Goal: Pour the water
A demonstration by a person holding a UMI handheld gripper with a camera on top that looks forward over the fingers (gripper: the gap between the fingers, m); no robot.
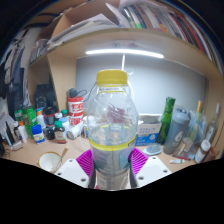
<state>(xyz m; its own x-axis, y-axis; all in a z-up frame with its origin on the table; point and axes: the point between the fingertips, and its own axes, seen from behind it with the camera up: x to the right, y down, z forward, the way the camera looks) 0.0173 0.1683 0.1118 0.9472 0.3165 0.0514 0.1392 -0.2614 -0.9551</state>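
A clear plastic bottle (110, 120) with a yellow cap and a yellow band round its lower body stands upright between my fingers. It is lifted above the wooden desk (50, 165). My gripper (111, 162) is shut on the bottle's lower part, and both purple pads (86, 160) press against its sides. The bottle fills the middle of the view and hides what lies straight behind it. I cannot see a cup or other vessel for water.
Many small bottles and jars (45, 125) crowd the desk at the left, with a red-and-white can (75, 106) among them. A green bottle (166, 121) and clear bottles stand at the right. A wall shelf of books (150, 18) hangs above.
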